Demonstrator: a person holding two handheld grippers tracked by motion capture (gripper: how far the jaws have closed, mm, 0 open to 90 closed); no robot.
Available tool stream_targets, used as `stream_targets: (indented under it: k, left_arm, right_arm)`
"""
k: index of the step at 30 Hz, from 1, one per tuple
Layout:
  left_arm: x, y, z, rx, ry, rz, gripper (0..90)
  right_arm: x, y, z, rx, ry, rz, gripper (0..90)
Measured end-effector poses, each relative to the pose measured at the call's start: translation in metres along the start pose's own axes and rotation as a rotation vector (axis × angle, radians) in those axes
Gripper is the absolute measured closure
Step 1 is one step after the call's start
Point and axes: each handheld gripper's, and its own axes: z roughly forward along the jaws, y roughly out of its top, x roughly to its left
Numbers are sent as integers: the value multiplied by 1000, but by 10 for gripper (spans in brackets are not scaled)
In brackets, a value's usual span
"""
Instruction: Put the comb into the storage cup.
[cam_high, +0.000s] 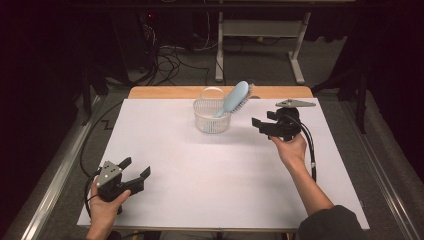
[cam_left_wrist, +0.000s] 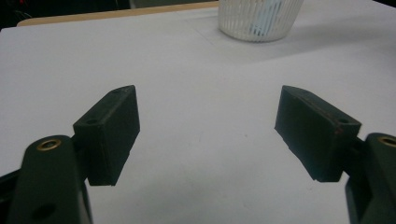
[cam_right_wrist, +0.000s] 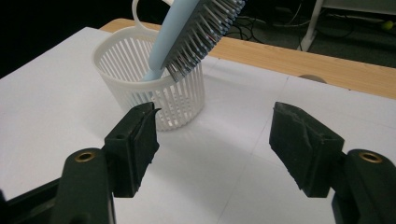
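A white-covered tabletop (cam_high: 200, 170) with a strip of bare wood along its far edge carries the scene, and everything on it is placed here by a small white basket (cam_high: 212, 116) standing near that far edge. The basket is round, with slender vertical slats, a solid rim and a loop handle rising at its back. A pale blue hairbrush (cam_high: 234, 98) stands in it handle down, leaning so that its oval head juts out over the rim toward the right; rows of light bristles face downward and outward, as the right gripper view shows (cam_right_wrist: 196, 32).

Just to the right of the basket, clear of it, the right claw (cam_high: 261, 124) is held above the tabletop in a person's hand (cam_high: 290, 149), pointing at the basket. Its black jaws stand moderately apart with nothing between them.

Well away from the basket, at the near left corner of the tabletop, the left claw (cam_high: 136, 168) sits low in the other hand (cam_high: 106, 202), its jaws spread wide and empty, angled toward the basket.
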Motion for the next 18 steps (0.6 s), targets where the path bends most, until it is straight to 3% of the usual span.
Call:
stream_targets:
  k: [18]
  left_arm:
    - [0,0,0,1,1,1,230]
  right_arm:
    - [-3,-7,-17,-6,-7,-25,331]
